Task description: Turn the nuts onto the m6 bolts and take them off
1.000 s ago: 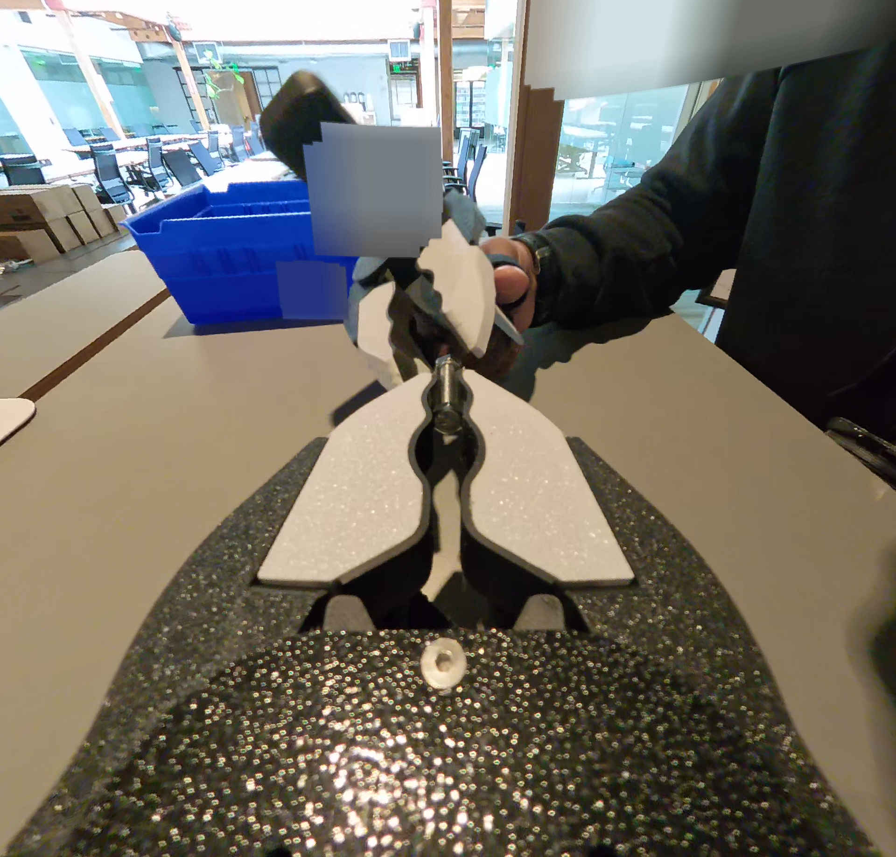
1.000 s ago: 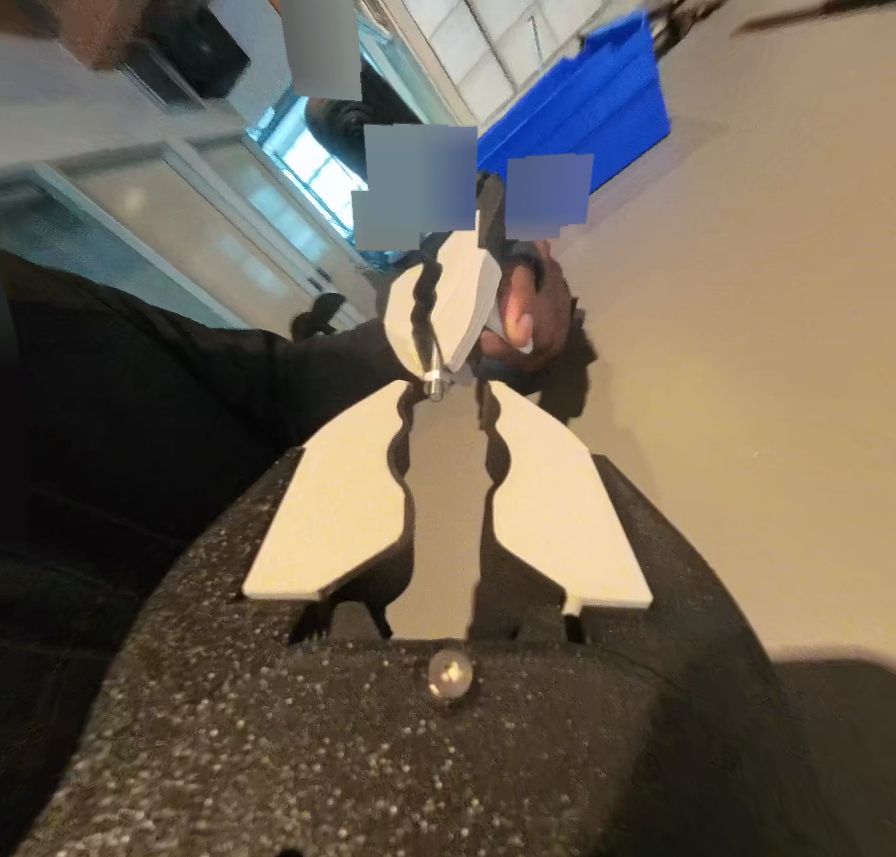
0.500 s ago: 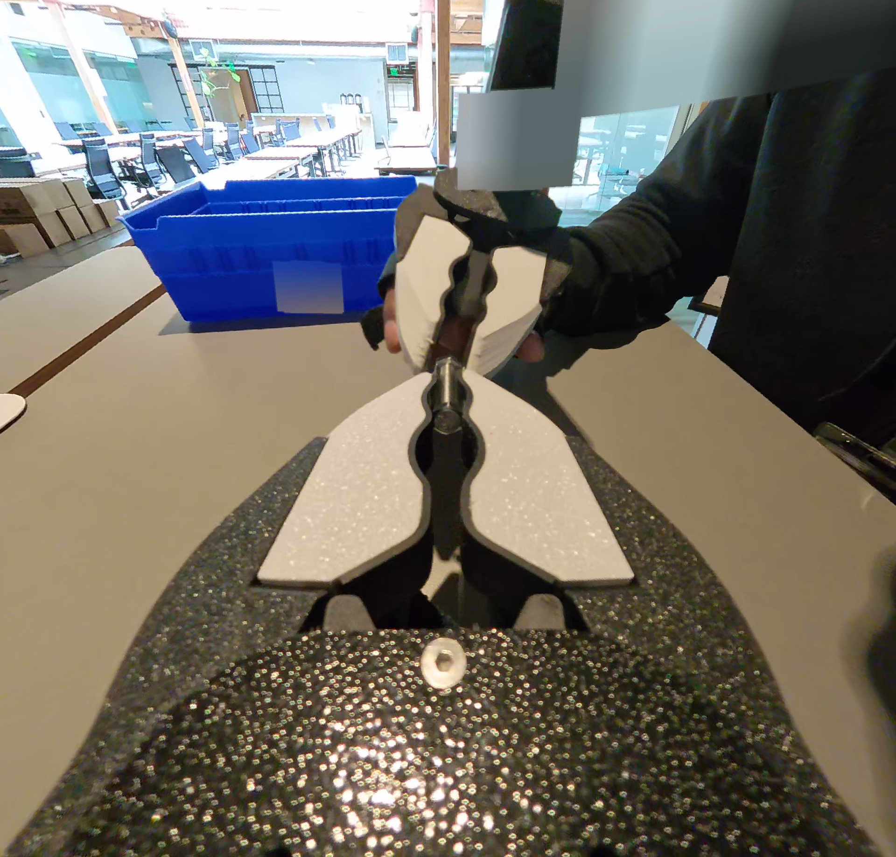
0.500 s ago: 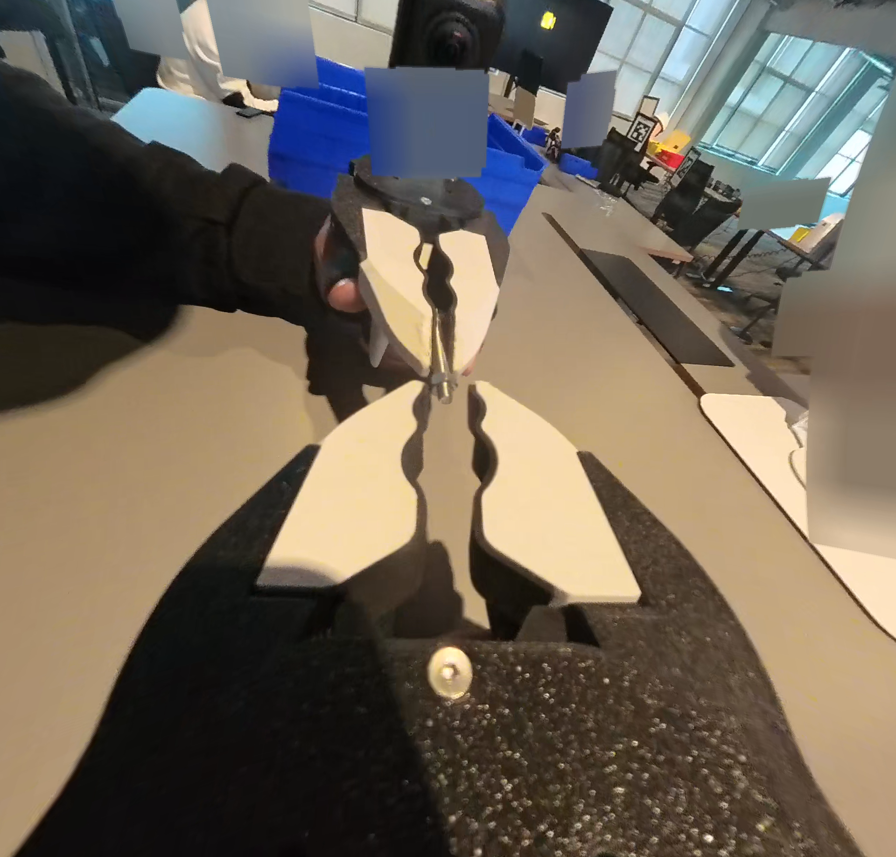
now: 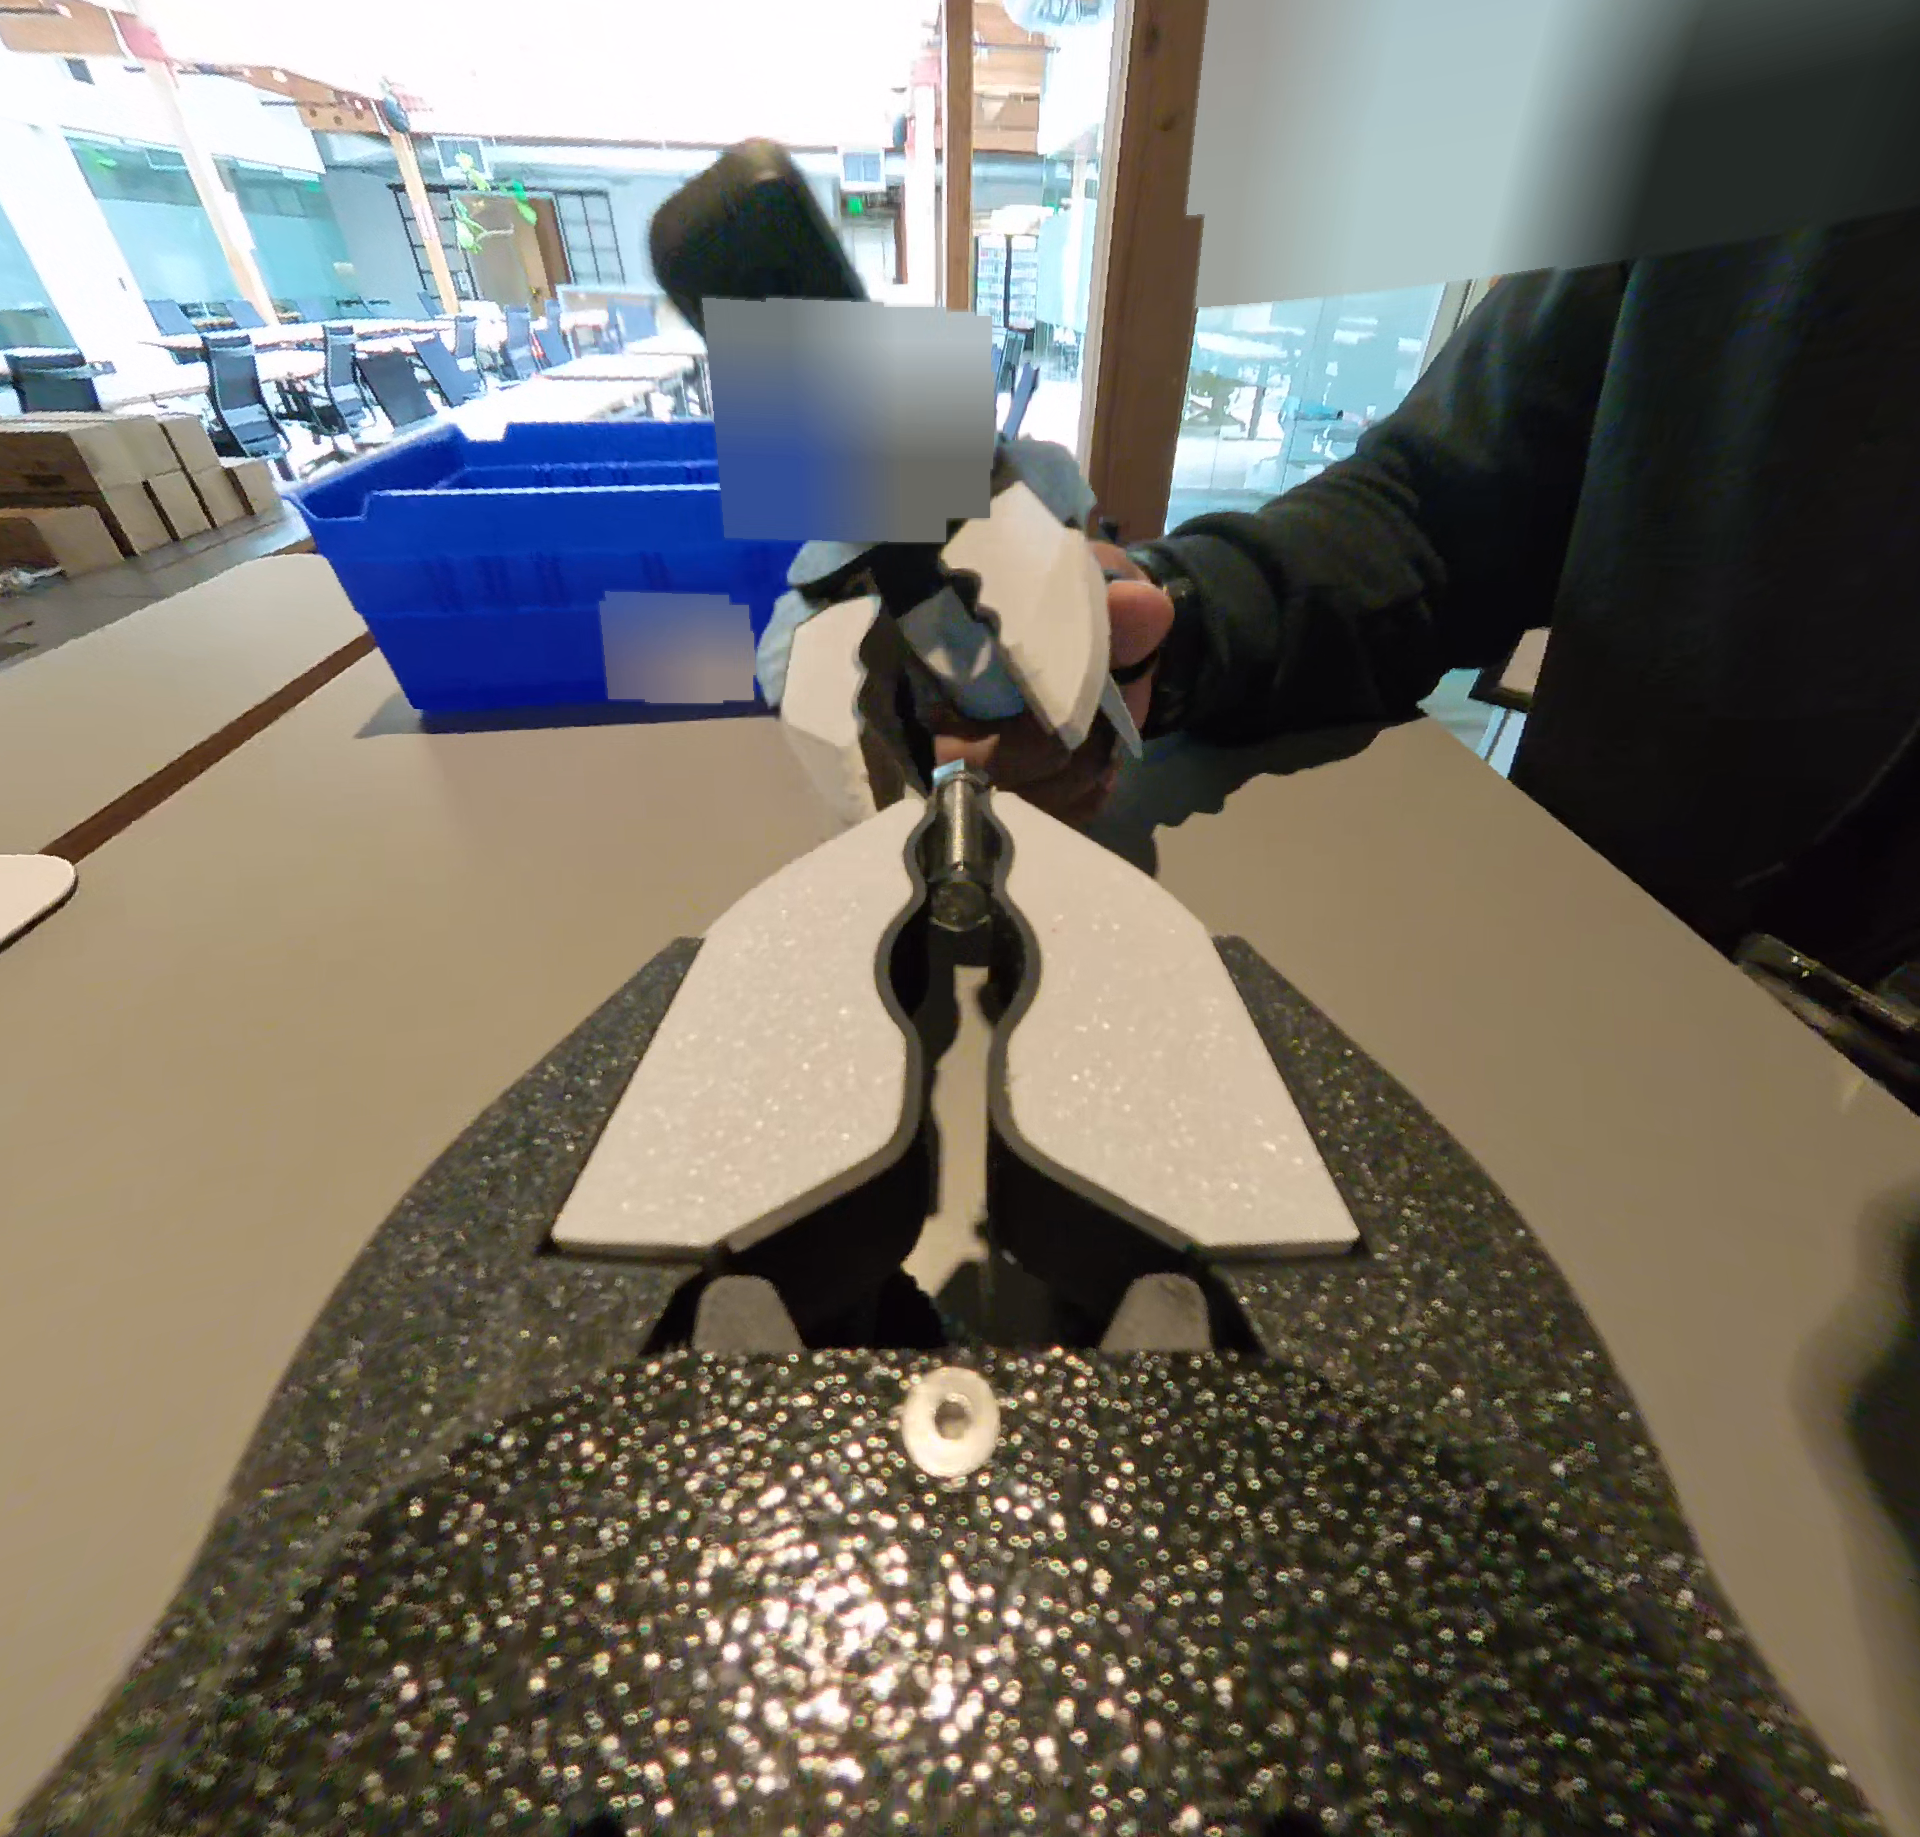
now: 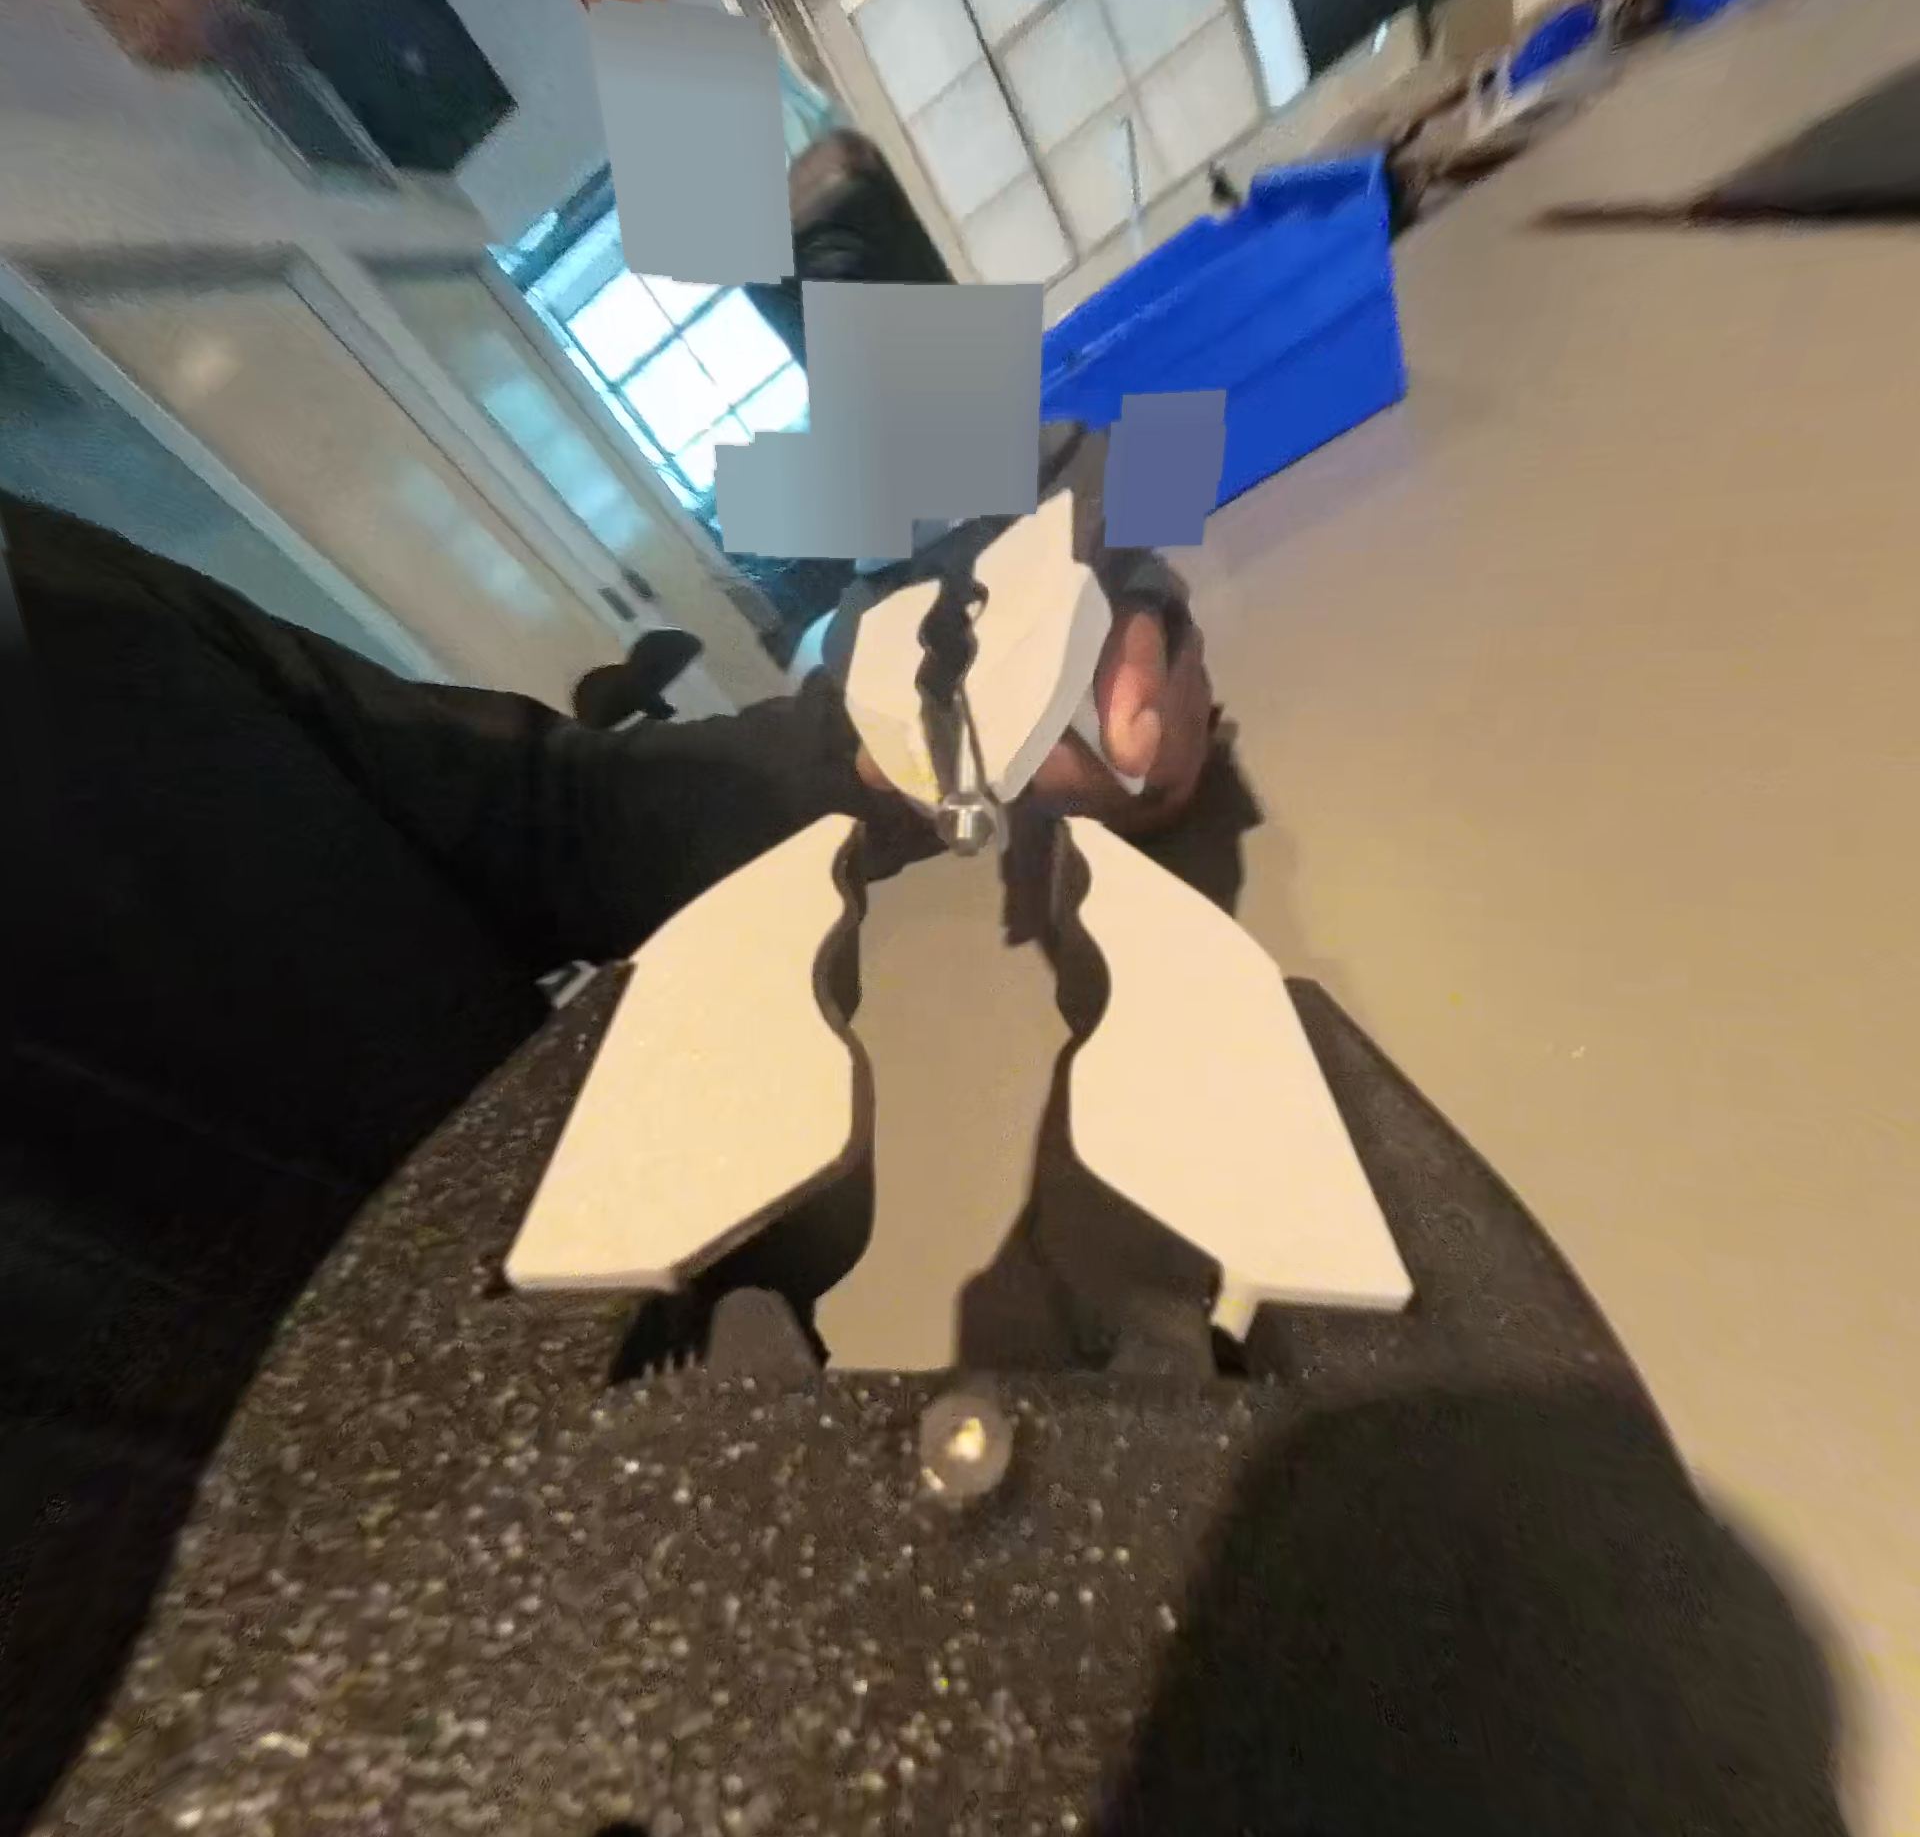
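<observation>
My left gripper [image 5: 961,823] is shut on a steel bolt [image 5: 956,857], held lengthwise between the fingertips with its threaded end pointing forward. A small nut [image 5: 948,775] sits on that end. My right gripper [image 5: 966,764] faces it, rolled to one side. In the right wrist view my right gripper [image 6: 956,837] has its jaws apart on either side of the nut [image 6: 966,826], with a clear gap on both sides. Beyond the nut, the left gripper [image 6: 966,795] holds the bolt shank [image 6: 951,738].
Both grippers hover over a grey table [image 5: 416,904]. A blue bin [image 5: 540,582] stands at the back, also in the right wrist view [image 6: 1247,333]. A person's dark sleeve [image 5: 1455,561] reaches in from the right. A white board edge [image 5: 31,894] lies at far left.
The right gripper rolled from upright back to a tilt, and its jaws widened around the nut. The left gripper stayed still, shut on the bolt.
</observation>
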`<state>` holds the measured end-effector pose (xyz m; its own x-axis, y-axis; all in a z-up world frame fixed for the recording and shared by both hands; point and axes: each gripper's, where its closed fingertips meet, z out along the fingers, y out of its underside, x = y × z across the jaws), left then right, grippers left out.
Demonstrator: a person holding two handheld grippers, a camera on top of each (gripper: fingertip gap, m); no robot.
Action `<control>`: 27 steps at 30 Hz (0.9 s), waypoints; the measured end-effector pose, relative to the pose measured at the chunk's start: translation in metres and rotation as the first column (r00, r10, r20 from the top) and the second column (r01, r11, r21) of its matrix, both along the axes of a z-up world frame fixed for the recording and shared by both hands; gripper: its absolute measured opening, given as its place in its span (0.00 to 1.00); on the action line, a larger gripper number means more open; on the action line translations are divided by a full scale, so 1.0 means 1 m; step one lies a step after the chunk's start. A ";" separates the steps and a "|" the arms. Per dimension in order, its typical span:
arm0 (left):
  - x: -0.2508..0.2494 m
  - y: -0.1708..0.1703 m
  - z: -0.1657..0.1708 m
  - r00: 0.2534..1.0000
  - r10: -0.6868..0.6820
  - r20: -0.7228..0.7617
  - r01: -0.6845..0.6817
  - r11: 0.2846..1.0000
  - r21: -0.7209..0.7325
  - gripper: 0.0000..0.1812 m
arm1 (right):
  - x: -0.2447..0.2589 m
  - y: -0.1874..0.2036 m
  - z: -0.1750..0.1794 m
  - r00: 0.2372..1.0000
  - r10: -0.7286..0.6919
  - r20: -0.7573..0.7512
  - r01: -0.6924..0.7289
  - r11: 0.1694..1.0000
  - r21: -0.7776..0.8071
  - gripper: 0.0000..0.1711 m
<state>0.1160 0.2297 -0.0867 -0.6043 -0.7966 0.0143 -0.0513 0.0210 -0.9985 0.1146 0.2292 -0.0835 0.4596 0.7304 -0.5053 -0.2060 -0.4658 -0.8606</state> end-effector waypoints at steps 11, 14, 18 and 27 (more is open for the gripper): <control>0.019 0.061 0.035 0.845 0.467 0.260 -0.444 0.884 -0.144 0.03 | 0.037 0.021 0.001 0.847 -0.419 0.328 0.265 0.866 0.424 0.16; 0.024 0.061 0.032 0.809 0.516 0.282 -0.518 0.852 -0.074 0.03 | 0.045 0.023 0.004 0.837 -0.457 0.299 0.304 0.845 0.440 0.16; 0.028 0.058 0.028 0.803 0.524 0.284 -0.538 0.842 -0.034 0.03 | 0.049 0.024 0.006 0.856 -0.450 0.254 0.323 0.850 0.417 0.15; 0.036 0.035 0.013 0.820 0.443 0.363 -0.541 0.805 0.241 0.03 | 0.039 0.012 0.031 0.968 -0.174 -0.178 0.191 0.978 0.081 0.21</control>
<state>0.1519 0.2652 -0.0740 -0.0670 -0.9148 -0.3983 0.1316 0.3876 -0.9124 0.1538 0.2416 -0.0529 0.5033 0.6912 -0.5186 -0.4264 -0.3233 -0.8448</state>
